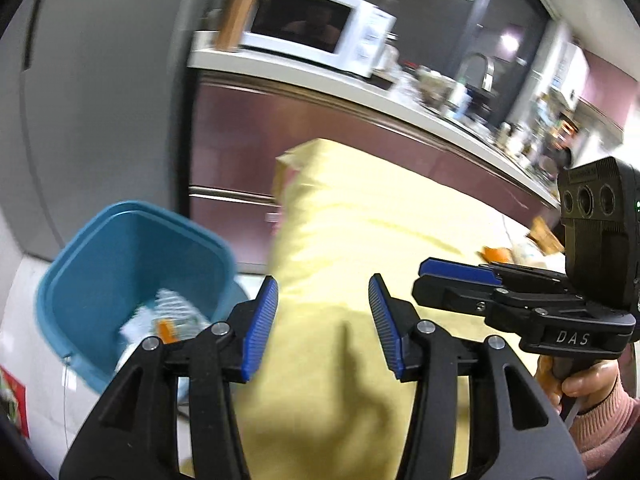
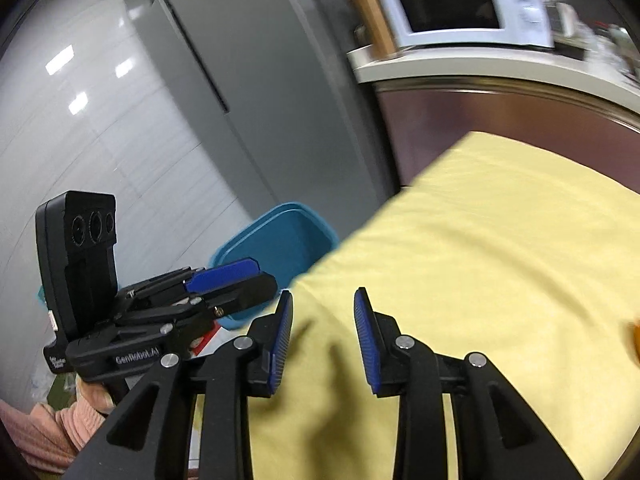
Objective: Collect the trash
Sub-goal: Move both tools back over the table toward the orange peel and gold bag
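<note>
Blue-padded jaws stand apart and empty on both the left gripper [image 1: 323, 322] and right gripper [image 2: 323, 344] above a yellow-clothed table [image 1: 360, 220]. Wrappers [image 1: 168, 320] lie in the teal bin [image 1: 132, 252]; orange scraps [image 1: 498, 254] remain, best approached low with jaws wide.

a white microwave [image 2: 460, 4] stands on the tabletop [image 2: 480, 66], a brown cylinder [image 2: 374, 20] just beside it; grey fridge [image 2: 248, 80] left.

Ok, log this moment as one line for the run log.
left gripper: open, empty | right gripper: open, empty | blue bin: trash inside, beside table | yellow tablecloth: orange scraps at far end
</note>
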Demonstrator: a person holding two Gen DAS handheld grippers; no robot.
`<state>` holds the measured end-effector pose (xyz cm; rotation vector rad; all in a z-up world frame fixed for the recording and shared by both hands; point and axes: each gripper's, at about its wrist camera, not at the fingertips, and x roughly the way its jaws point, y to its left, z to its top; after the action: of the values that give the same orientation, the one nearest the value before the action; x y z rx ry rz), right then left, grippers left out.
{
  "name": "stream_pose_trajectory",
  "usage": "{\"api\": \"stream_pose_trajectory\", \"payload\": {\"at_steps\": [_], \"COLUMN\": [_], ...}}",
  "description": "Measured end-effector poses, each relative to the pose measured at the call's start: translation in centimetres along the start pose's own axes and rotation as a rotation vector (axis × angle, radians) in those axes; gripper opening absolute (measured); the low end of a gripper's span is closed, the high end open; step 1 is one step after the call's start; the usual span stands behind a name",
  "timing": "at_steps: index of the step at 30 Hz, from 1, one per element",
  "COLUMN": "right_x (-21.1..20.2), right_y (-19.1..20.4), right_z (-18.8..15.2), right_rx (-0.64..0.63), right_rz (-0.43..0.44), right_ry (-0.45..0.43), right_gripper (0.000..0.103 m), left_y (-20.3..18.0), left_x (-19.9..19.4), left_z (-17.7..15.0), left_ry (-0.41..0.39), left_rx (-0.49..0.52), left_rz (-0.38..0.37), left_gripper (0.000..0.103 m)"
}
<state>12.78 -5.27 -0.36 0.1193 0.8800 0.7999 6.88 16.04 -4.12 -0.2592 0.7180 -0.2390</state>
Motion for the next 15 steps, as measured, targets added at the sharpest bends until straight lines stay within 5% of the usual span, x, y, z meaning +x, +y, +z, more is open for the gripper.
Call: {"api": "stream_pose_trajectory", "payload": {"at_steps": [15], "right_x": [-12.0], "right_y": [-9.0], "right_z": [-5.5], "right_rx": [0.182], "right_rz": [-0.216], "right_ry": [-0.178], "right_gripper": [0.03], "left_y": [-13.8], "left_x": [6.5], "left_z": [-0.6], "left_ry": [0.125], "left_rx": [0.18], "left_rz": [-0.175], "left_gripper": [0.047]}}
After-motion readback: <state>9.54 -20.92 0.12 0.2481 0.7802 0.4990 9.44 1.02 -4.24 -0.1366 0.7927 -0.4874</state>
